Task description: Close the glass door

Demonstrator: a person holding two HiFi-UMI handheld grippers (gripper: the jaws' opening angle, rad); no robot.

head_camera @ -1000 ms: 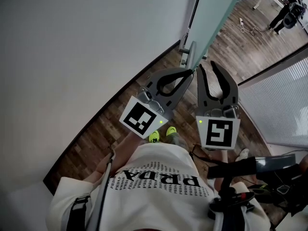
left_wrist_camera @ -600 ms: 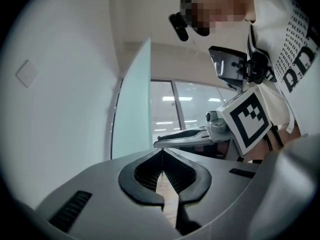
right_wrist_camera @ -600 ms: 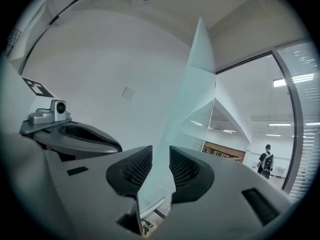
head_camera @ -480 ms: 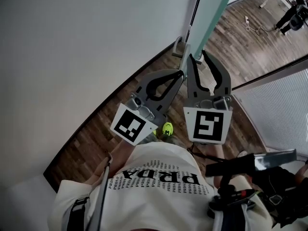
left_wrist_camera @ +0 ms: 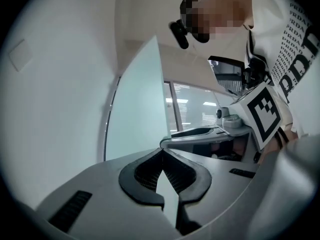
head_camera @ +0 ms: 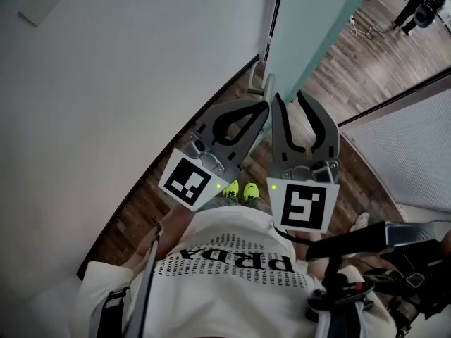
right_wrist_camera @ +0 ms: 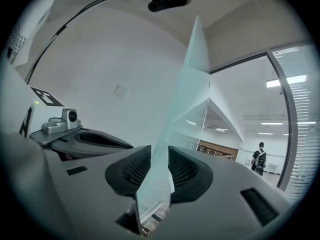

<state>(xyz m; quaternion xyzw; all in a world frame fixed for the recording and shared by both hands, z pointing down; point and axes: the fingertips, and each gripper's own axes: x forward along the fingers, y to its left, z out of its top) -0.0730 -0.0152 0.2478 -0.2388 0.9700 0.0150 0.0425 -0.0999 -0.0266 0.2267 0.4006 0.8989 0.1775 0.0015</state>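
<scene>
The glass door (head_camera: pixel 313 27) is a pale green frosted panel standing ajar, with a metal handle (head_camera: pixel 266 83) near its lower edge. My right gripper (head_camera: pixel 290 103) is open, and its two jaws straddle the door's free edge. In the right gripper view the glass door (right_wrist_camera: pixel 187 84) runs as a thin sheet between the pads of the right gripper (right_wrist_camera: pixel 159 151). My left gripper (head_camera: pixel 263 110) is shut on nothing, its tips close beside the handle. In the left gripper view the left gripper (left_wrist_camera: pixel 161 152) points at the glass door (left_wrist_camera: pixel 135 109).
A white wall (head_camera: pixel 106 62) runs along the left, meeting a dark wood floor (head_camera: pixel 158 192). A frosted striped partition (head_camera: pixel 412 153) stands at the right. Beyond the door a person (head_camera: pixel 417 2) stands far off and a cable (head_camera: pixel 359 25) lies on the floor.
Both grippers have moved forward and slightly left toward the door. The right jaws, which were short of the panel, now sit around its edge. The left stays shut.
</scene>
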